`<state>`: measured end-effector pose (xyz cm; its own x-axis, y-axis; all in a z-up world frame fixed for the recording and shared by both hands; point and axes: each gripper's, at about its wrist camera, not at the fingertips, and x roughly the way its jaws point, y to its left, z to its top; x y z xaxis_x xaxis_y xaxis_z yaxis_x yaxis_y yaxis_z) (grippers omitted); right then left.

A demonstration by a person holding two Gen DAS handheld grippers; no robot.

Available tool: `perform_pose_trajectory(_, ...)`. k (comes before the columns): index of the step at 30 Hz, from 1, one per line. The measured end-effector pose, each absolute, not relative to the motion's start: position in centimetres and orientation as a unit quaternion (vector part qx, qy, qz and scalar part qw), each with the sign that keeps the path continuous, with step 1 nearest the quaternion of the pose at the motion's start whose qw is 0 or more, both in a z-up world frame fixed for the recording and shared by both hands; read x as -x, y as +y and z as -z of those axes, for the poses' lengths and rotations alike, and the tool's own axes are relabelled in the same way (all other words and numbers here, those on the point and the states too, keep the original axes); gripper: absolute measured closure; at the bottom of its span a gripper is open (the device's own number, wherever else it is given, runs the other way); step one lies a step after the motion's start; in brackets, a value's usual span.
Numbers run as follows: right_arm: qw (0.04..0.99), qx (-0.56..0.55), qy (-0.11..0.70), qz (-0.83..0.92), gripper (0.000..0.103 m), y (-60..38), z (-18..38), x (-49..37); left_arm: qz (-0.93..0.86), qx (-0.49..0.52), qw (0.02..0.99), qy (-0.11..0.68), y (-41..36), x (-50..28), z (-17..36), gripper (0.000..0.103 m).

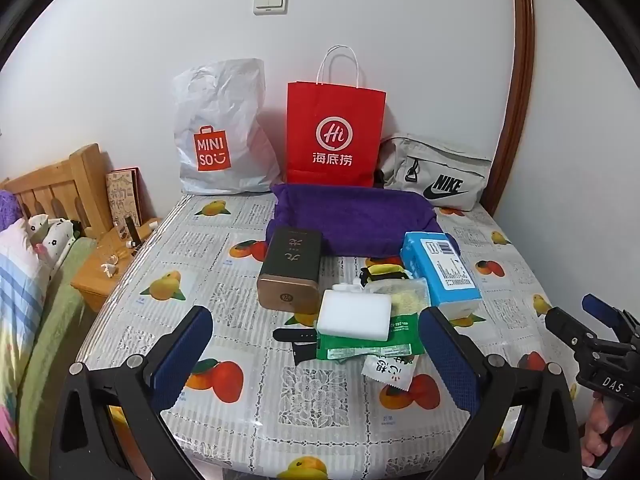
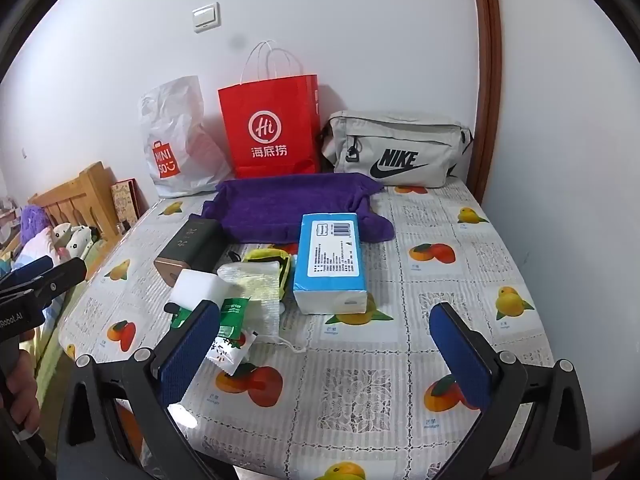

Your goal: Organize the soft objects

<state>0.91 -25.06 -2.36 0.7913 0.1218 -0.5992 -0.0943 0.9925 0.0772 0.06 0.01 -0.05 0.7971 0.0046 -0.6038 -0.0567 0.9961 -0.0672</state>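
A purple towel [image 1: 352, 220] [image 2: 288, 206] lies at the back of the table. In front of it are a blue tissue pack [image 1: 440, 272] [image 2: 330, 260], a white sponge block [image 1: 354, 312] [image 2: 198, 290], a yellow-green cloth [image 2: 268, 258], a pale mesh cloth [image 2: 256, 284] and green sachets [image 1: 368, 344]. My left gripper [image 1: 316, 356] is open and empty, near the sponge. My right gripper [image 2: 326, 344] is open and empty, in front of the tissue pack; it also shows at the right edge of the left wrist view [image 1: 576, 316].
A dark tin box [image 1: 292, 268] [image 2: 192, 248] and a black watch strap [image 1: 296, 336] lie in the pile. A white MINISO bag [image 1: 220, 132], a red paper bag [image 1: 334, 136] and a grey Nike pouch [image 1: 436, 172] stand against the wall. A bed and nightstand are left.
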Motion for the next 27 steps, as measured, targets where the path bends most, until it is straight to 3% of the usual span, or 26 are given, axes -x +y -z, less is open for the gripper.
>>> perform_pose_trajectory(27, 0.947, -0.025, 0.316, -0.06, 0.0, -24.8, 1.5, -0.2, -0.012, 0.04, 0.947, 0.319, -0.2, 0.4, 0.1, 0.0)
